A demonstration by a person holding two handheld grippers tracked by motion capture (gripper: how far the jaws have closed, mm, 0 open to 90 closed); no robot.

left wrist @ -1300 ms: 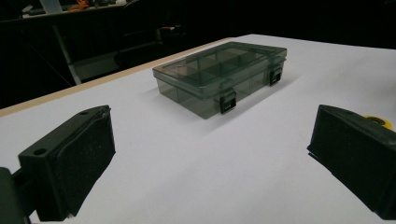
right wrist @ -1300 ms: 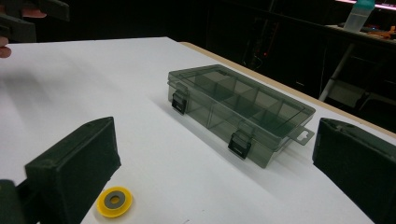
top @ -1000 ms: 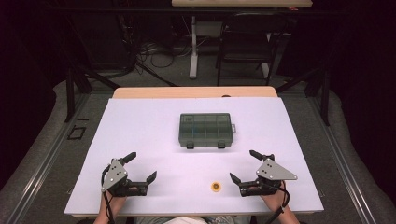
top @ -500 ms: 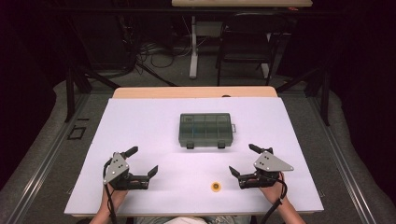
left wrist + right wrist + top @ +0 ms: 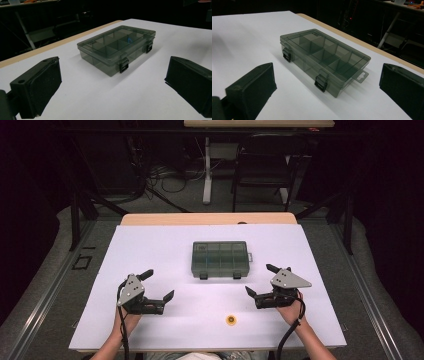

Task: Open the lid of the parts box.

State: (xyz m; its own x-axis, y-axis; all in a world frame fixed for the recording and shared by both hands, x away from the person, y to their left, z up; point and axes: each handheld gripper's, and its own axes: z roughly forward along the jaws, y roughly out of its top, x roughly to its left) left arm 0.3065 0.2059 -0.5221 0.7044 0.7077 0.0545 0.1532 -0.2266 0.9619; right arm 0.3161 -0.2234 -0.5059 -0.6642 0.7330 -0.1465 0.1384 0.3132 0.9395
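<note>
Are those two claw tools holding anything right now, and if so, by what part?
Nothing is held. The left gripper and right gripper are both open and empty, apart from the closed compartment box and the small yellow disc.

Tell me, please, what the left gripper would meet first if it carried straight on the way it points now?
Most likely the smoky compartment box, at its latched front: it sits centred between the left gripper's open jaws, with bare white table before it. Depth is uncertain.

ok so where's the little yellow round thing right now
In the high view, the small yellow round piece lies on the white table near its front edge, closer to the right gripper, in front of the closed compartment box.
</note>
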